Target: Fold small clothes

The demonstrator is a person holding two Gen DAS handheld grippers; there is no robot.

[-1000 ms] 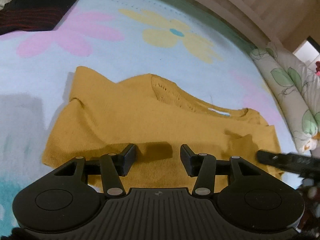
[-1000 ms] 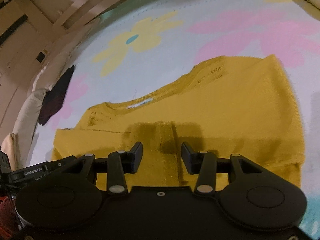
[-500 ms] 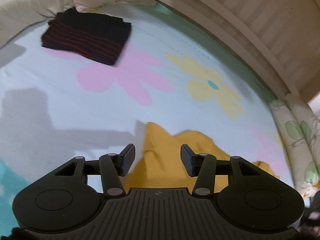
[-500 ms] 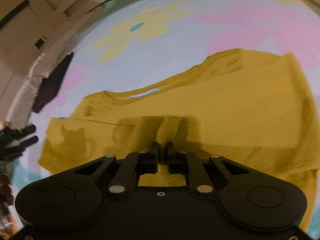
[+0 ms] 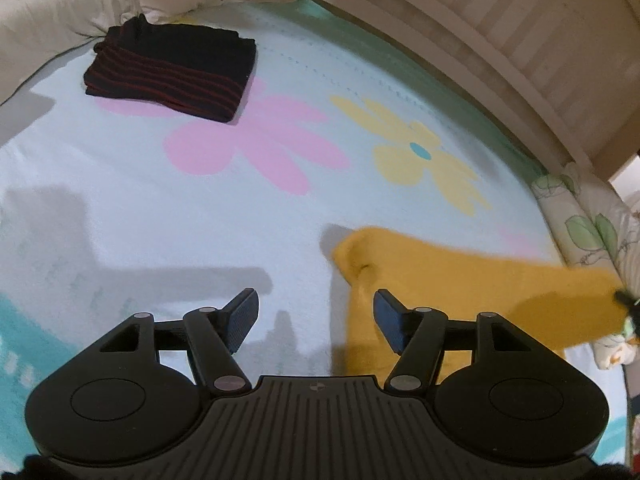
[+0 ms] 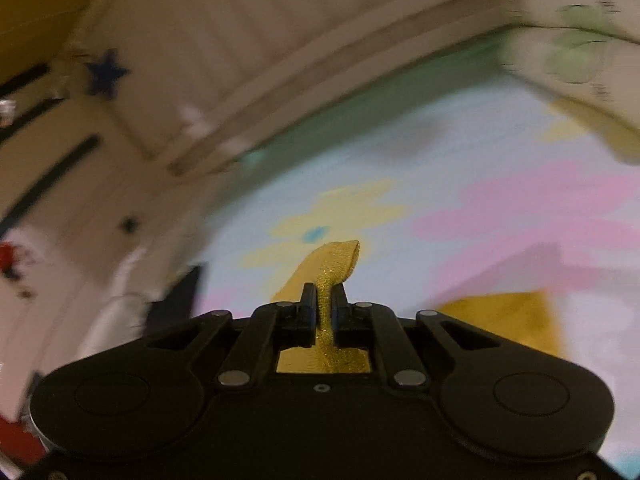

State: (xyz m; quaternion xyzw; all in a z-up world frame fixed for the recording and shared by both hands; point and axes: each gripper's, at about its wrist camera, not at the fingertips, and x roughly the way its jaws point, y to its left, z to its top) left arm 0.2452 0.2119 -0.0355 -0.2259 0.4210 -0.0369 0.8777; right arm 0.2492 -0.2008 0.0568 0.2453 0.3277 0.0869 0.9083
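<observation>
A mustard-yellow knit sweater (image 5: 460, 288) lies on the flower-print bed sheet (image 5: 200, 208), at the right of the left wrist view, partly lifted toward the right edge. My left gripper (image 5: 316, 320) is open and empty, hovering above the sheet just left of the sweater's edge. My right gripper (image 6: 325, 308) is shut on a fold of the sweater (image 6: 332, 272) and holds it raised above the bed. Another part of the sweater (image 6: 508, 320) hangs at lower right. The right wrist view is motion-blurred.
A folded black garment with red stripes (image 5: 172, 74) lies at the far left of the bed beside a white pillow (image 5: 52, 16). A leaf-print pillow (image 5: 580, 224) lines the right edge. A wooden slatted headboard (image 5: 500, 28) runs along the back.
My right gripper closed on the sweater's hem and lifted it up off the bed. My left gripper stayed open and moved left and back, off the sweater.
</observation>
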